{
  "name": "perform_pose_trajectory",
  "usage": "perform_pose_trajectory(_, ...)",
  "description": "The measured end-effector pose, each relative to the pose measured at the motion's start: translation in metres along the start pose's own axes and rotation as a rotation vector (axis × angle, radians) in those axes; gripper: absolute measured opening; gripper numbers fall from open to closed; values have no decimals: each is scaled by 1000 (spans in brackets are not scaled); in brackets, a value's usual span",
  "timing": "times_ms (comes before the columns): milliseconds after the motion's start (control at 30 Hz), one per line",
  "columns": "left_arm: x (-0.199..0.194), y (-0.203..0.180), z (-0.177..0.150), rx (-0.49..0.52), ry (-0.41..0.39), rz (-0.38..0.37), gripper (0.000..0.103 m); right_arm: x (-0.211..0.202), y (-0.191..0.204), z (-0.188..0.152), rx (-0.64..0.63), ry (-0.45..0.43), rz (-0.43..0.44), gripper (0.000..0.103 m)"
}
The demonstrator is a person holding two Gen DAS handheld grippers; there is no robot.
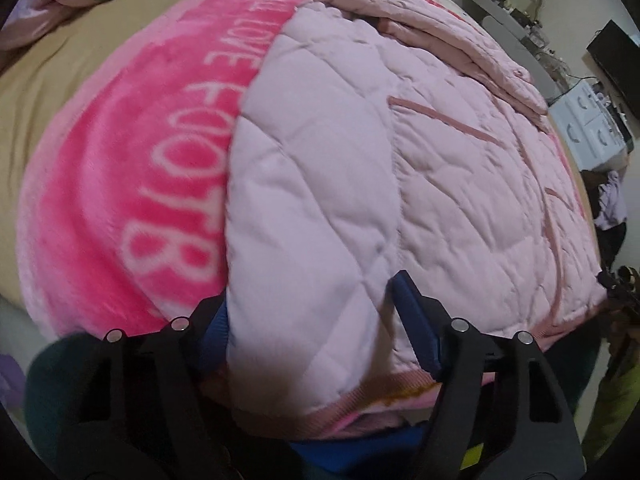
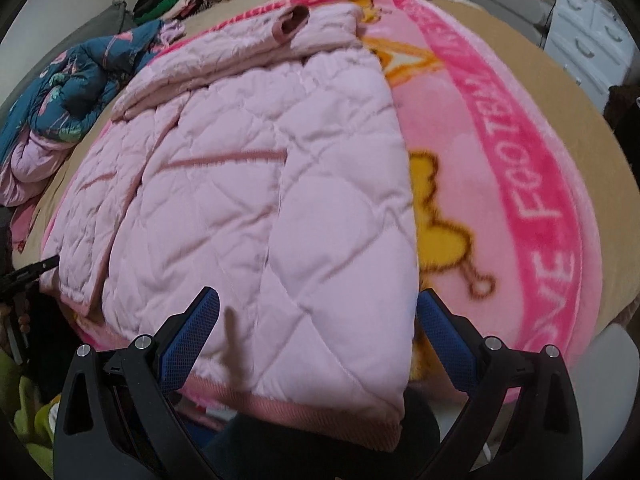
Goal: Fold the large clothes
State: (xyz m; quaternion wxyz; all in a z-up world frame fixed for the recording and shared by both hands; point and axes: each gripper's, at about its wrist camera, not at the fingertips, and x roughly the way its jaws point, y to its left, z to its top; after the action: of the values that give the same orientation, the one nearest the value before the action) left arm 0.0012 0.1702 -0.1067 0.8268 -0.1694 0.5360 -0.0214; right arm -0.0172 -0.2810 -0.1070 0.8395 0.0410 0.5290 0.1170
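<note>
Left gripper [image 1: 308, 320]: jaws apart, astride the jacket's near-left hem corner; may pinch only the top layer.
Right gripper [image 2: 318, 320]: apart over the near-right corner (uneven lift risk).
Pink quilted jacket [image 2: 248, 184]: mid-frame on blanket [image 2: 532, 184]; folded sleeve [image 2: 248, 52] could slide.

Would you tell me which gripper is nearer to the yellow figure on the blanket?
Right. The right gripper straddles the jacket's hem corner beside the yellow figure; the left gripper is at the opposite corner.
</note>
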Motion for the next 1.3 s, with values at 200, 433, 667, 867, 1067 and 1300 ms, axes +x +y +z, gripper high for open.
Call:
perform_pose_trajectory(200, 2, -5, -2, 34, 11, 1, 57, 8, -2, -10, 3, 100, 36, 98)
perform_pose_trajectory(433, 2, -2, -4, 43, 34, -15, 59, 16, -10, -16, 56, 176, 151, 80)
perform_pose_trajectory(667, -1, 8, -12, 24, 46, -34, 64, -11, -9, -11, 38, 92, 237, 22)
perform_pose_trajectory(867, 2, 6, -10, 20, 35, -48, 54, -45, 1, 12, 15, -80, 310, 18)
perform_pose_trajectory(1067, -15, -14, -2, 97, -38, -34, 10, -58, -1, 29, 53, -198, 359, 17)
perform_pose_trajectory(1300, -60, -44, 30, 183, -214, -29, 7, -75, 2, 48, 53, -305, 365, 16)
